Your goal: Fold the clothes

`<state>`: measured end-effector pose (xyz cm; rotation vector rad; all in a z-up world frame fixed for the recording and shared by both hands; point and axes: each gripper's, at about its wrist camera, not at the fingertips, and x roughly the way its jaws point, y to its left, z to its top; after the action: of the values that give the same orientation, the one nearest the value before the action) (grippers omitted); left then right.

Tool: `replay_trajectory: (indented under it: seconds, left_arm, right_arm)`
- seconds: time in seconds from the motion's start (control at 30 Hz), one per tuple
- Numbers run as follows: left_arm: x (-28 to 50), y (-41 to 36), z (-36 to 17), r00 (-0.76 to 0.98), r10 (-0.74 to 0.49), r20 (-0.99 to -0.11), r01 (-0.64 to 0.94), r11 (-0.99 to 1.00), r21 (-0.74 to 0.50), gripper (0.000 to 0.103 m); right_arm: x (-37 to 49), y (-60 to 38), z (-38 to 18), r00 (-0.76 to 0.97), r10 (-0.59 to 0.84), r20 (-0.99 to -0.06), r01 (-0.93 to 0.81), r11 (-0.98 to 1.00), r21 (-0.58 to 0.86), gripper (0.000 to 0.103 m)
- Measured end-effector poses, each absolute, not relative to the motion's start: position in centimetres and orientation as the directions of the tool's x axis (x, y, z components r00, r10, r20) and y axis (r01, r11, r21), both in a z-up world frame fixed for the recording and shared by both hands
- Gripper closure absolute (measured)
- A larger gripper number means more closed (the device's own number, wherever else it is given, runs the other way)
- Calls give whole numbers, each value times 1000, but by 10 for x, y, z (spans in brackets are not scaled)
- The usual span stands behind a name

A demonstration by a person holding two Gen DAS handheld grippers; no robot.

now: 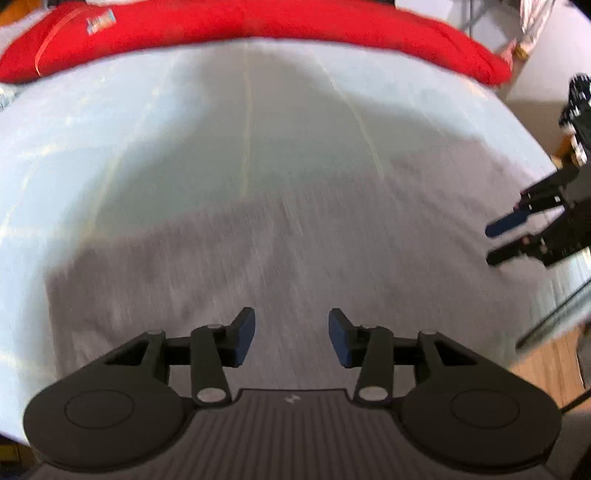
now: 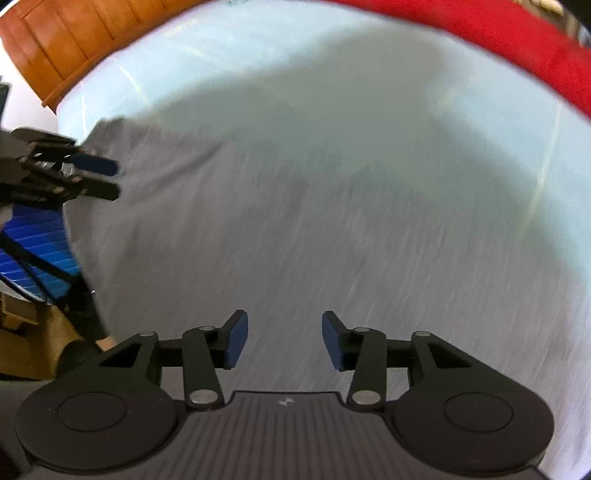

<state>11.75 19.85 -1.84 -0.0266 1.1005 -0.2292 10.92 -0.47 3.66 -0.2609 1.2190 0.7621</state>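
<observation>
Two handheld grippers hover over a grey garment [image 1: 236, 258] spread flat on a light blue bedsheet [image 1: 92, 129]. Both pictures are streaked with motion blur, so the weave, seams and outline of the cloth are hard to make out.

In the left wrist view, the left gripper [image 1: 291, 338] has its blue-padded fingers [image 1: 245, 334] spread apart with nothing between them. The grey garment lies directly beneath and ahead of it, reaching away toward a red pillow or cushion [image 1: 258, 22] along the far side of the bed. The right gripper [image 1: 496, 242] shows at the right edge of this view, its two fingers parted and empty, poised near the garment's right border.

In the right wrist view, the right gripper [image 2: 284, 339] is likewise spread and holding nothing, with the grey cloth [image 2: 295, 240] filling the space under and ahead of it. The left gripper [image 2: 110, 179] appears at the left, over the garment's left edge, where one corner [image 2: 107, 125] of the cloth points toward a wooden headboard or panel [image 2: 74, 40].

The garment appears to lie crosswise between the two grippers, each being nearest its own side. Its near hem is hidden under the gripper bodies, and sleeves or a collar cannot be picked out, so the kind of garment is uncertain.
</observation>
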Motion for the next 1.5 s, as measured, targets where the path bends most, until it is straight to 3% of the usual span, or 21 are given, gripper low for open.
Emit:
replay_trajectory:
  seconds: [0.07,0.17,0.27,0.4,0.53,0.63,0.83,1.07,1.33,1.5]
  left_arm:
    - [112,195,-36,399,-188,-898,186,975,-122,57]
    - [111,197,-51,386,-81,-919,176,984,-13,53]
    - [106,213,-45,384,74,-920,66,992,107,53]
    - [99,225,-25,389,134,-912,-125,988,91,60]
    - [82,210,-1,464,63,-883,-278,957,-77,57]
    - [70,195,0,504,37,-863,-348,923,-163,55]
    - [78,185,-29,515,-17,-857,-306,930,-202,55]
    - [79,189,-56,532,-92,-842,-196,954,-229,49]
    - [81,201,-49,540,-152,-828,-145,952,-270,49]
    - [60,206,-44,516,-55,-855,-197,963,-181,50]
  right_arm:
    - [101,-4,25,132,363,-923,-623,754,208,54]
    - [97,-3,14,160,321,-933,-604,780,165,54]
    - [97,-7,8,204,285,-937,-612,784,106,54]
    - [101,-17,9,211,280,-937,-632,770,87,54]
    - [93,-29,25,211,332,-919,-687,720,102,50]
    - [77,-38,35,212,382,-900,-754,649,98,39]
    - [62,-54,13,236,367,-900,-762,644,63,35]
    - [46,-45,-16,337,368,-867,-698,715,32,0]
    - [41,-35,-23,411,321,-853,-629,778,-10,0]
    - [41,-45,-21,389,357,-849,-679,734,-2,0]
